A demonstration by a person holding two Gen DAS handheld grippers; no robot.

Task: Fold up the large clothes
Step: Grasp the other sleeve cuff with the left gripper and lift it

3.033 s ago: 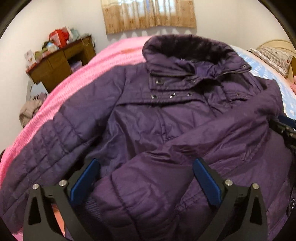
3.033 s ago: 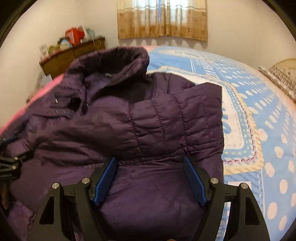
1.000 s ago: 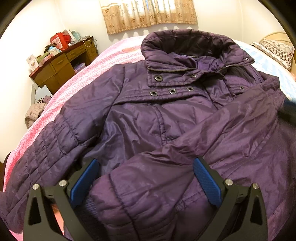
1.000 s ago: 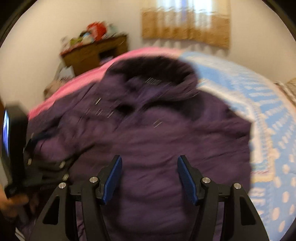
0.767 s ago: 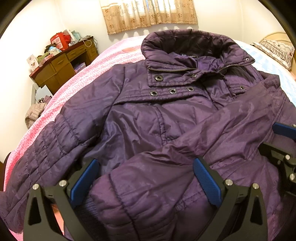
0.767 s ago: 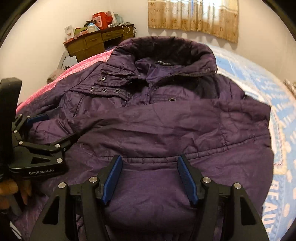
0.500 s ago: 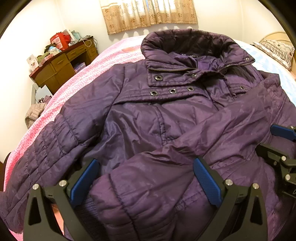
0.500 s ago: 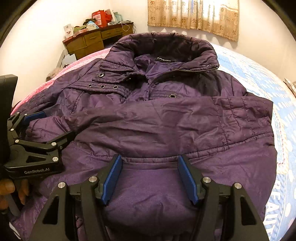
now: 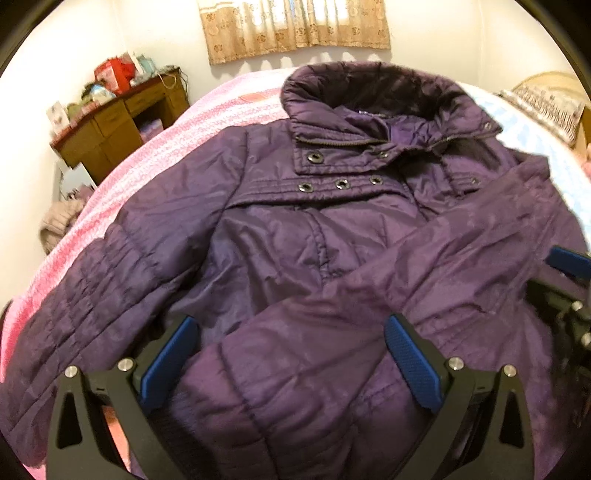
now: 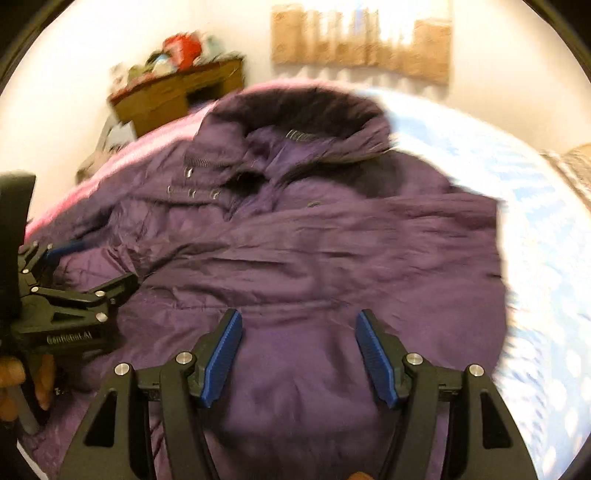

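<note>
Two grippers, both with jaws spread wide and holding nothing: your left gripper [image 9: 291,354] sits low over the cuff end of the sleeve [image 9: 424,273] folded across the front, and your right gripper [image 10: 299,354] hovers over the hem area, pads apart. Purple jacket [image 9: 280,229] lies face up on the bed [image 9: 177,140], collar [image 9: 369,96] toward the curtain [image 9: 295,26], one sleeve crossed over the chest, the other sleeve [image 9: 92,288] out flat on the pink side. Can't tell if the left pads touch the fabric. Right wrist view is blurred, so your aim there is shaky. Risks, as I judge them: puffy slick fabric may slip from a shallow pinch; grabbing one layer only would drag the crossed sleeve off the chest and undo that fold; closing with the left gripper [image 10: 70,291] just beside may knock the tools together.
</note>
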